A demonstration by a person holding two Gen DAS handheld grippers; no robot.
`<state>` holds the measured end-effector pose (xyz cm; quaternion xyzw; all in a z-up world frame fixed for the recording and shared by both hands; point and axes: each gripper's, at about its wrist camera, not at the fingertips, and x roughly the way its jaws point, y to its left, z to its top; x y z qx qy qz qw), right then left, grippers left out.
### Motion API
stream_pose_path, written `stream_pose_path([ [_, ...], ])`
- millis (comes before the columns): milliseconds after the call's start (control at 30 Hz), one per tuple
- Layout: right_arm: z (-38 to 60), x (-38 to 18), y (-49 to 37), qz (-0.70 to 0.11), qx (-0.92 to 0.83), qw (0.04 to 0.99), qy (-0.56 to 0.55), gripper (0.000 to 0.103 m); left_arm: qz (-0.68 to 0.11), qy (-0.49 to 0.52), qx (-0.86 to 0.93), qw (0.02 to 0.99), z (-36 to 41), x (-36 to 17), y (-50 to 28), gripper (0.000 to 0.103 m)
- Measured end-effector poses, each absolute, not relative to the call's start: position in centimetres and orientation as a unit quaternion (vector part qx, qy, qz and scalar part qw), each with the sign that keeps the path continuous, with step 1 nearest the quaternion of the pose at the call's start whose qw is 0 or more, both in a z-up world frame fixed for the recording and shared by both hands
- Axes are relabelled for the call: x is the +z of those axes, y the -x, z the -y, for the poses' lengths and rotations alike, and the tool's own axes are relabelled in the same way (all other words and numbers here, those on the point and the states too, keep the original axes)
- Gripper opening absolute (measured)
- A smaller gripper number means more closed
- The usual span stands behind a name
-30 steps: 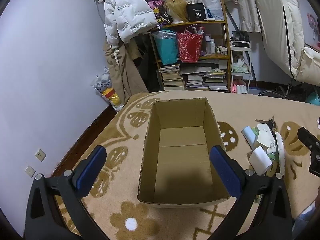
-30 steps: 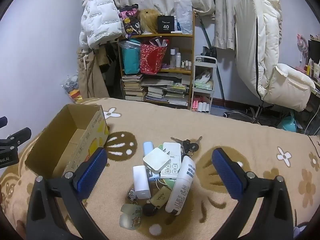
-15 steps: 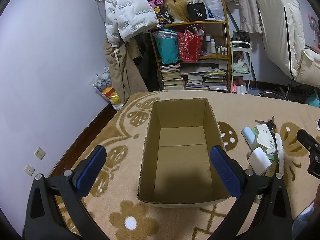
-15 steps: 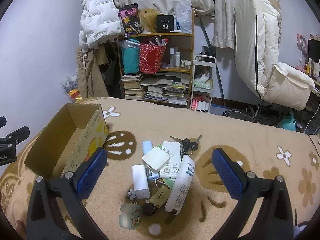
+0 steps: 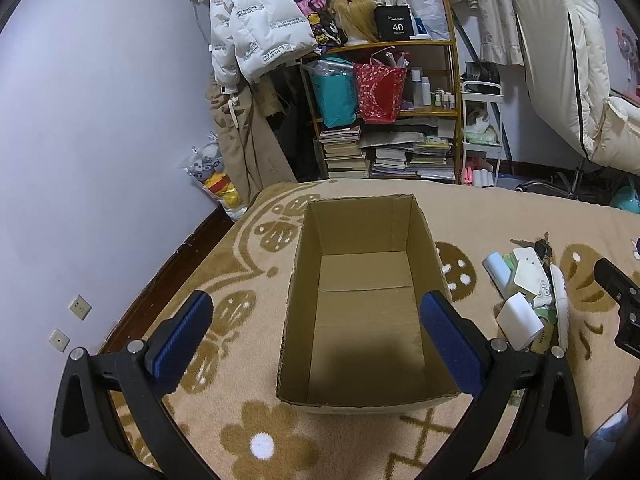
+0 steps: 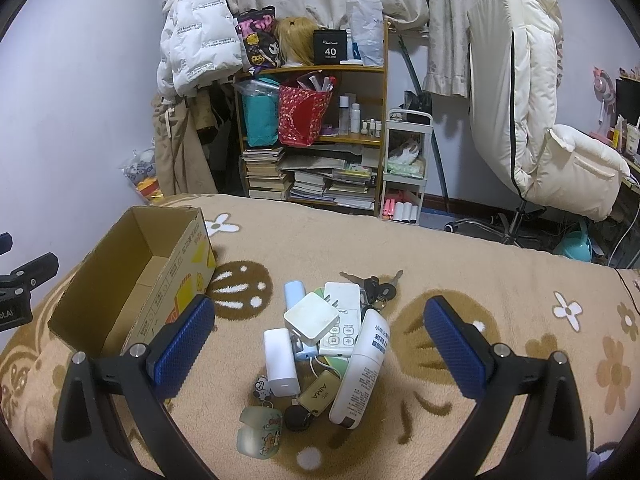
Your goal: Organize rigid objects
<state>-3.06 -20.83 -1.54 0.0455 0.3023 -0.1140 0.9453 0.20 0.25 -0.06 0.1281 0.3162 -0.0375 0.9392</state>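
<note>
Barely anything has changed: left gripper (image 5: 316, 336) still hangs open over the empty box (image 5: 362, 398), right gripper (image 6: 320, 344) open above the untouched pile (image 6: 324, 336); sorting hasn't begun.

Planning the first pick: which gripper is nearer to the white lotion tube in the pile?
Right. The right gripper hovers open directly over the pile with the white lotion tube. The left gripper sits open over the cardboard box, beside the pile.
</note>
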Motion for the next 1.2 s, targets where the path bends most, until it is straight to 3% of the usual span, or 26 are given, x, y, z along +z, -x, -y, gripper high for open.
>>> stream_pose_path([
  [1200, 20.92, -1.71, 3.24, -0.302, -0.116, 0.945, -0.045, 0.103, -0.325, -0.127, -0.043, 0.936, -0.05, -0.01, -0.28, 0.103],
])
